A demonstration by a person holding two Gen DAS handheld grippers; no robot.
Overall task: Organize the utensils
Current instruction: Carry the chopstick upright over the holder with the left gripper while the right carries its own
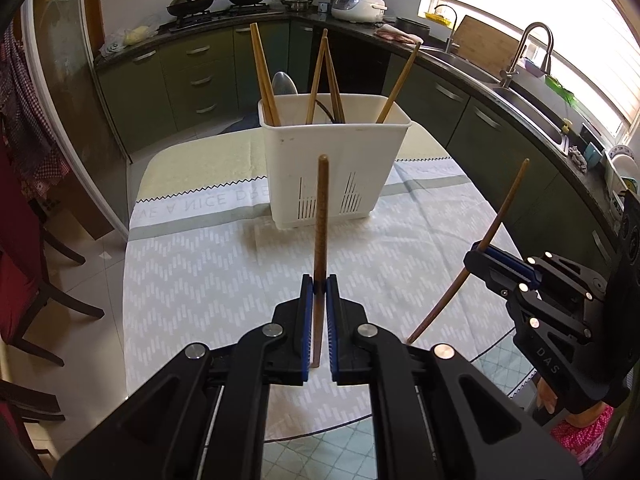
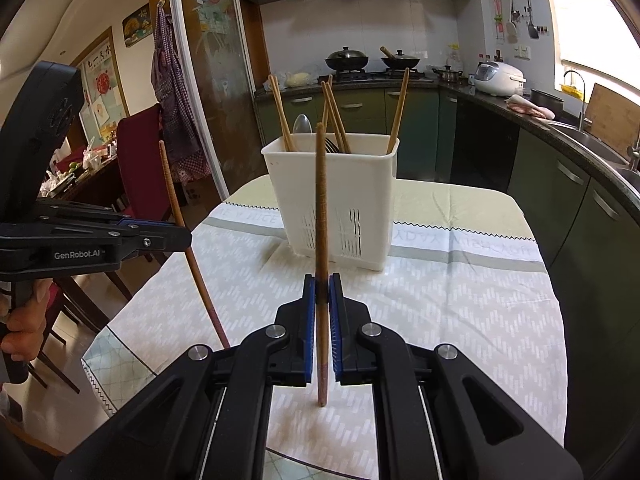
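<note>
Left gripper (image 1: 320,286) pinching chopstick (image 1: 321,216), holder (image 1: 336,168) ahead

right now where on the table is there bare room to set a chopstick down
Bare tablecloth lies between the white caddy and the left gripper, and along the caddy's sides. Crowded: the caddy's top, full of chopsticks, and the near edge, where the right gripper also holds one.

Bright window glare, fisheye-warped edges
</note>
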